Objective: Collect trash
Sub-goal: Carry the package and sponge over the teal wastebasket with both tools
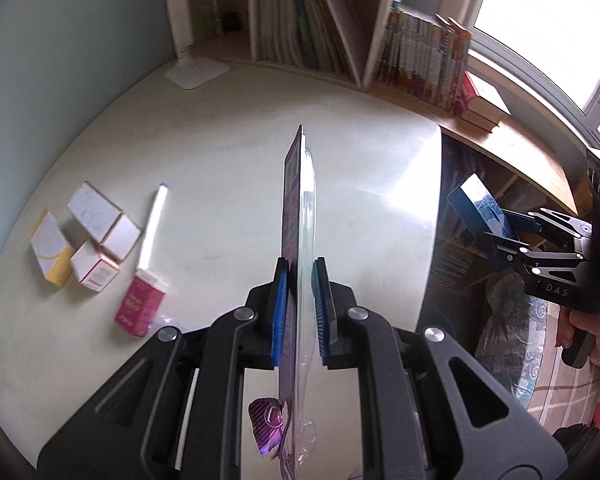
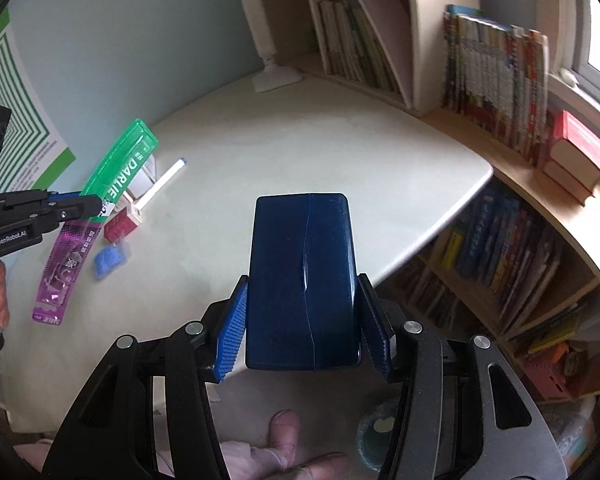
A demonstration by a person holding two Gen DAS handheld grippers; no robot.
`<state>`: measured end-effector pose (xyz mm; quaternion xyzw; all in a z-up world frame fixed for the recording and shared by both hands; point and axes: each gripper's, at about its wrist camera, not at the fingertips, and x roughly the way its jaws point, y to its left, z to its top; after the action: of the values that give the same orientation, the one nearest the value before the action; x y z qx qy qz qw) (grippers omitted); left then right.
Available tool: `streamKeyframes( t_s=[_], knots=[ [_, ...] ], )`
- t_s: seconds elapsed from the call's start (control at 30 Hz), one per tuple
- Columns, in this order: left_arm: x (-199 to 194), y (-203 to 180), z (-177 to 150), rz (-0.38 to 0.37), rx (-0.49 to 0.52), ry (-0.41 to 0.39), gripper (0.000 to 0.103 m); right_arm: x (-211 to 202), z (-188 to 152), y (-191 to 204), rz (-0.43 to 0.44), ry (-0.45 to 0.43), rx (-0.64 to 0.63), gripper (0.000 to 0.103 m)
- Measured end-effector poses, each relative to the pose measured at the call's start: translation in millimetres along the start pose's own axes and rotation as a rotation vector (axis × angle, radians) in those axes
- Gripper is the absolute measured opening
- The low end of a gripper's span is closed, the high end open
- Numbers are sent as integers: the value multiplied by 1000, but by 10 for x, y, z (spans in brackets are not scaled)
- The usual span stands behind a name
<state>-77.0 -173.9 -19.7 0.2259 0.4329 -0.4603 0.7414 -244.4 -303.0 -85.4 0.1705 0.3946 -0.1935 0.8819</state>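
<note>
Carry step, I'd say. Left gripper [image 1: 300, 312] clamped on flat blister pack [image 1: 298, 216], frame centre; right gripper [image 2: 304, 332] half-wide, gripping blue box [image 2: 302, 280]. Next: find bin, none visible. Boxes [image 1: 88, 236] remain on table [image 1: 240, 152], frame left.

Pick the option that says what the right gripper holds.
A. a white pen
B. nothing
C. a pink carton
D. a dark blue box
D: the right gripper has its fingers clamped on both sides of a dark blue box, while the white pen lies on the table.
</note>
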Motion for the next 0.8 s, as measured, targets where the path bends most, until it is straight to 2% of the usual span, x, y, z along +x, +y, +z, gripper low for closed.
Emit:
streamKeyframes(
  t_s=[0.37, 0.6, 0.8],
  knots=[
    [364, -1383, 49, -159, 217, 90, 11, -626, -849, -958, -129, 1, 226, 53],
    [675, -2175, -185, -243, 349, 170, 11, -879, -1458, -1351, -192, 20, 349, 53],
    [1045, -2654, -448, -325, 413, 270, 11, -880, -1941, -1609, -221, 59, 476, 53]
  ],
)
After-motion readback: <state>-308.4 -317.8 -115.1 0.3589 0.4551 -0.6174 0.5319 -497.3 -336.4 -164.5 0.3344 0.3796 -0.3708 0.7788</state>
